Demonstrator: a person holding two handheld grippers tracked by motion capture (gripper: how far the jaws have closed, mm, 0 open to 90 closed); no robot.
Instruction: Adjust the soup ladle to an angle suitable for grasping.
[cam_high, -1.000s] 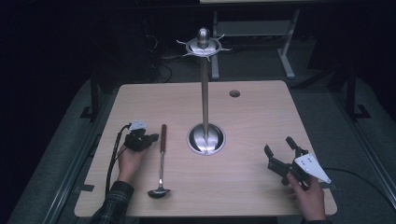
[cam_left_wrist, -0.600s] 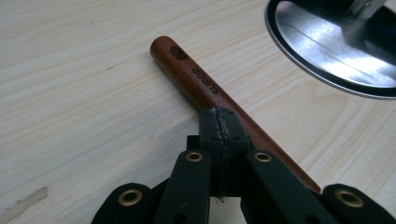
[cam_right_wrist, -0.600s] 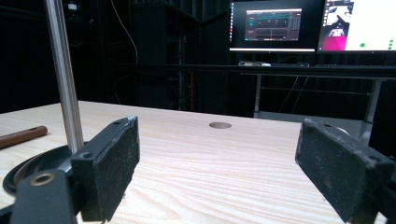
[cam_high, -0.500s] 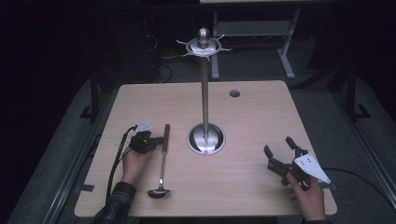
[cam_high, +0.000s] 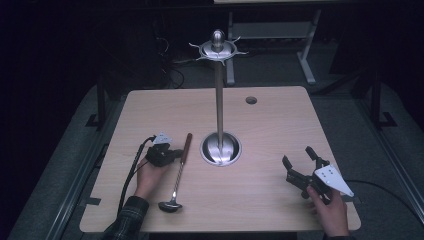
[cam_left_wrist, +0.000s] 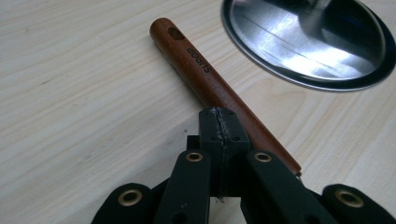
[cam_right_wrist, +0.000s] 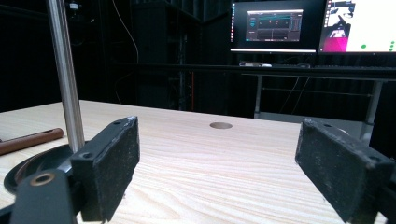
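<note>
Ladle (cam_high: 177, 175) lay flat on the table (cam_high: 270, 125), wooden handle (cam_left_wrist: 210, 84) pointing away from the person, steel bowl (cam_high: 170, 206) nearest the person's edge. In the left gripper view the handle ran out diagonally from just beyond the jaw tips, touching or all but touching their right side; which of the two could not be told. Printed lettering and a dark oval mark were visible near the handle's far end.

Left gripper (cam_high: 176, 154) rested low over the table, held in the left hand (cam_high: 150, 175), jaws pressed together with nothing between them (the seam between the pads (cam_left_wrist: 211, 128) read as a thin line). The tips sat against the near part of the wooden handle, on its left as seen from above.

Right gripper (cam_high: 299, 161) was held in the right hand (cam_high: 330, 212) well apart from the ladle, jaws spread wide, nothing between the pads (cam_right_wrist: 114, 163). Past its left pad stood the pole (cam_right_wrist: 65, 74) of the stand, and beyond that the handle's end.

Stand base (cam_high: 221, 148), a polished round disc, sat just right of the left gripper's tips, close to the handle but clear of it. The pole rose to a hooked crown (cam_high: 218, 48). A round hole (cam_high: 251, 100) marked the table's far side.
</note>
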